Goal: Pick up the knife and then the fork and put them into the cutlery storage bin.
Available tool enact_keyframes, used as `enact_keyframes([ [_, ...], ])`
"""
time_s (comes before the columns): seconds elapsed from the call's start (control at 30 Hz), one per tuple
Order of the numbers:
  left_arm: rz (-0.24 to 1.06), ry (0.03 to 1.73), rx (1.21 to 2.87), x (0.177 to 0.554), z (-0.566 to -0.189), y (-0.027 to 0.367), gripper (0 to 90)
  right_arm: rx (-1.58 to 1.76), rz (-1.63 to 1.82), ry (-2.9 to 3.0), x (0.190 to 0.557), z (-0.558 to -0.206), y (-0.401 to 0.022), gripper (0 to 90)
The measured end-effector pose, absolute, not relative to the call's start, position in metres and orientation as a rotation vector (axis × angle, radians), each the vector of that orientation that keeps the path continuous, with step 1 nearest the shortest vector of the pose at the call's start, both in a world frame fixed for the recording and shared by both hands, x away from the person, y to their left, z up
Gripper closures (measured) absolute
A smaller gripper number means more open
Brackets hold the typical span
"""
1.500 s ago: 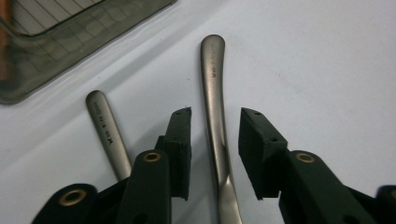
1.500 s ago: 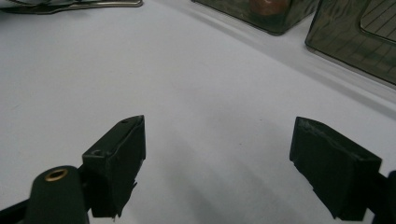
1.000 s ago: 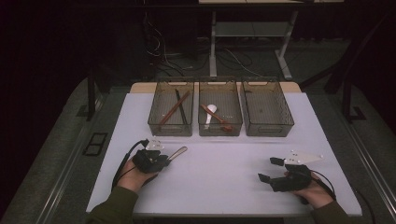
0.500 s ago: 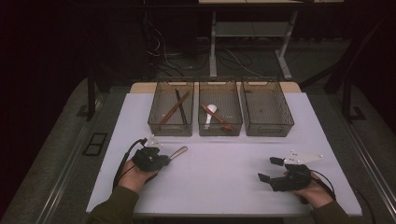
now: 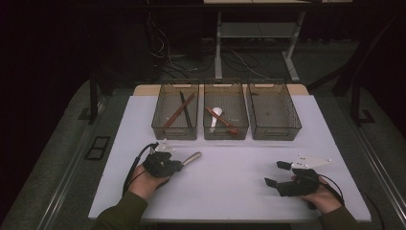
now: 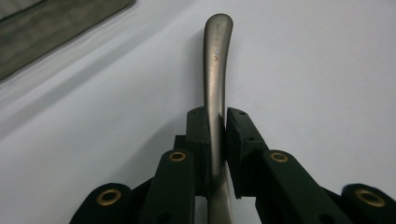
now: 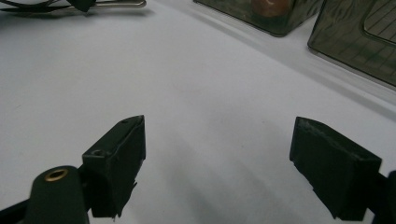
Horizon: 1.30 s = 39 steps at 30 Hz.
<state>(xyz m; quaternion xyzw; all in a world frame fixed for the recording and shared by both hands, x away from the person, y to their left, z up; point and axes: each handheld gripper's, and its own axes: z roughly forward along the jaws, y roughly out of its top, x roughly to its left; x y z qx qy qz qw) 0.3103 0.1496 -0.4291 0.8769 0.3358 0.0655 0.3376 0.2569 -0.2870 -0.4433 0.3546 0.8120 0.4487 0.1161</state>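
Note:
My left gripper [image 5: 178,166] lies low over the white table [image 5: 230,191] at front left, shut on a grey metal utensil handle [image 5: 192,157] that sticks out to the right. In the left gripper view the pads [image 6: 198,135] clamp the handle [image 6: 215,70] from both sides, and its rounded end points away over the table. The utensil's other end is hidden behind the jaws. At front right, my right gripper [image 5: 276,173] is open with nothing between its fingers. The right gripper view shows its jaws wide apart, gripper [image 7: 219,163] just above bare tabletop.
Three clear brown bins stand in a row at the back. The left bin [image 5: 174,132] holds brown and black sticks, and the middle bin [image 5: 226,133] holds a white spoon and a brown one. The right bin [image 5: 276,134] stands beside them.
My left gripper has edged a little to the right with the metal handle in its grip. The right gripper has stayed where it was, still open.

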Motion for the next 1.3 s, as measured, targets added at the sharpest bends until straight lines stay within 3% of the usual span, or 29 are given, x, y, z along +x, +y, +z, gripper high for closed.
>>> enact_keyframes([
  [0.43,0.102,0.641,2.326,0.308,-0.414,0.103,79.1,0.983,1.324,2.418,0.265,-0.436,-0.283,18.2],
  [0.77,0.058,0.392,2.379,0.314,-0.397,0.056,79.1,0.766,1.301,2.631,0.286,-0.404,-0.273,18.3],
  [1.3,0.007,0.089,2.444,0.321,-0.381,0.013,79.1,0.364,1.07,2.919,0.32,-0.382,-0.21,26.7],
])
